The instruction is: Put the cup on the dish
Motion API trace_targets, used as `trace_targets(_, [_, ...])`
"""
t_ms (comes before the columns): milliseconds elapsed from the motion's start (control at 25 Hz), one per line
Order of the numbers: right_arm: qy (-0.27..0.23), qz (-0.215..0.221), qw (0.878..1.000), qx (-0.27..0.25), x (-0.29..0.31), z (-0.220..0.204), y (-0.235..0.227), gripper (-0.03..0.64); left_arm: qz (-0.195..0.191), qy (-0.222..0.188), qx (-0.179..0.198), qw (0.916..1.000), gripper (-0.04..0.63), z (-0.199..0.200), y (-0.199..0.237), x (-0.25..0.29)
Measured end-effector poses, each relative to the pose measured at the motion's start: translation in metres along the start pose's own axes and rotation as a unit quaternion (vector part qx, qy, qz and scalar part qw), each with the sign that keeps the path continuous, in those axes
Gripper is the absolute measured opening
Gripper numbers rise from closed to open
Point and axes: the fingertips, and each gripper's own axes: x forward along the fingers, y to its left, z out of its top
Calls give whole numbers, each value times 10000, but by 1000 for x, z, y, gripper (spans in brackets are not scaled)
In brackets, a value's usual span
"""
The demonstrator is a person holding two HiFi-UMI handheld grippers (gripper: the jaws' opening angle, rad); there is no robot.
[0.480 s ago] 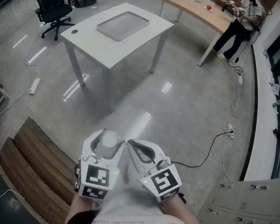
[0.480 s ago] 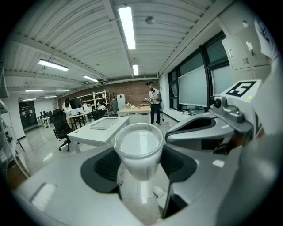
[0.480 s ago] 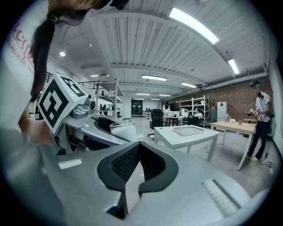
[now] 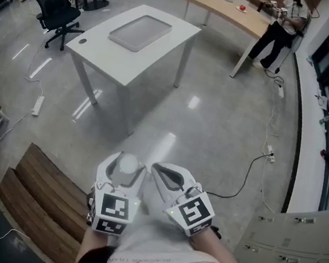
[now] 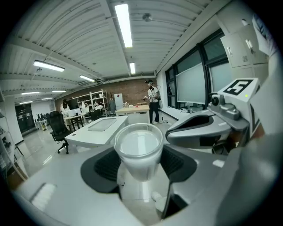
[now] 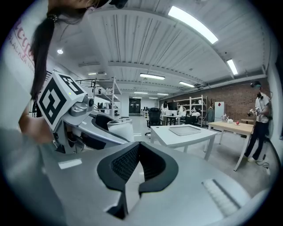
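Between the pads of the left claw (image 4: 123,169), one pale cup (image 4: 128,164) sat pinched at its sides, mouth up as far as the head view showed. Just right of it the right claw (image 4: 167,177) was pressed together on nothing, its pads meeting at the tips.

Progress, as judged: pick-up done, cup in hand. Carry and set-down were both left. The dish (image 4: 139,31), a shallow grey tray, lay on the white bench (image 4: 163,57) well ahead of both claws and a little left of them, with open floor between. Nothing stood on the dish. Cup and dish were well apart, so the task was not yet near its end.

Count, left to right:
- Office chair (image 4: 56,4), black: one, beyond the claws to the far left.
- White bench: one, with the dish.
- Dish: one.
- Cup: one, in the left claw.
- Claws: two, side by side, close to the person's body.
- Wooden bench (image 4: 231,12): one, farther off to the right, small items on it too small to name.
- Person (image 4: 277,34) standing at that wooden bench: one.
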Motion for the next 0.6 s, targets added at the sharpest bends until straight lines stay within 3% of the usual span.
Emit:
trace_targets(280, [133, -3, 9997, 181, 28, -1, -37, 0, 19, 159, -98, 9998, 267, 13, 32, 39])
trace_targets(600, [-189, 31, 9993, 309, 78, 29, -108, 0, 287, 109, -172, 9994, 267, 51, 81, 95])
